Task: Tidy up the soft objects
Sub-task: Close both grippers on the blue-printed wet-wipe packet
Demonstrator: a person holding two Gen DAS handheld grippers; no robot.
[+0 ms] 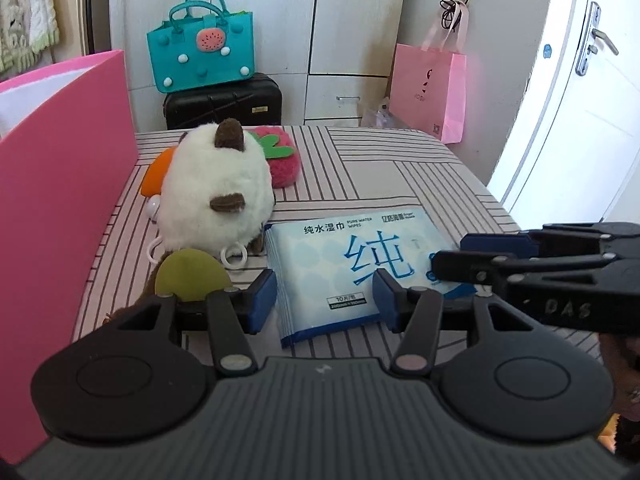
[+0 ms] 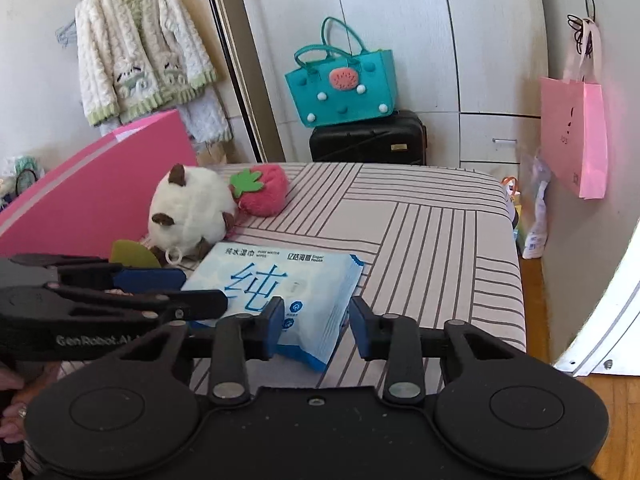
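A stack of light blue wet wipe packs (image 1: 344,268) lies flat on the striped table (image 1: 400,168). My left gripper (image 1: 325,300) is open, its pads on either side of the stack's near left corner. My right gripper (image 2: 316,324) is open over the stack's (image 2: 280,284) near right corner; it shows from the side in the left wrist view (image 1: 448,256). A white plush cat (image 1: 216,192), a red plush strawberry (image 1: 280,156), an orange plush (image 1: 156,176) and a green-and-brown plush (image 1: 188,276) lie left of the wipes.
A pink box wall (image 1: 60,184) stands along the table's left edge. Behind the table are a black suitcase (image 1: 224,100) with a teal felt bag (image 1: 200,48) on top, white cabinets, and a pink paper bag (image 1: 428,84) hanging. A white door (image 1: 580,100) is at right.
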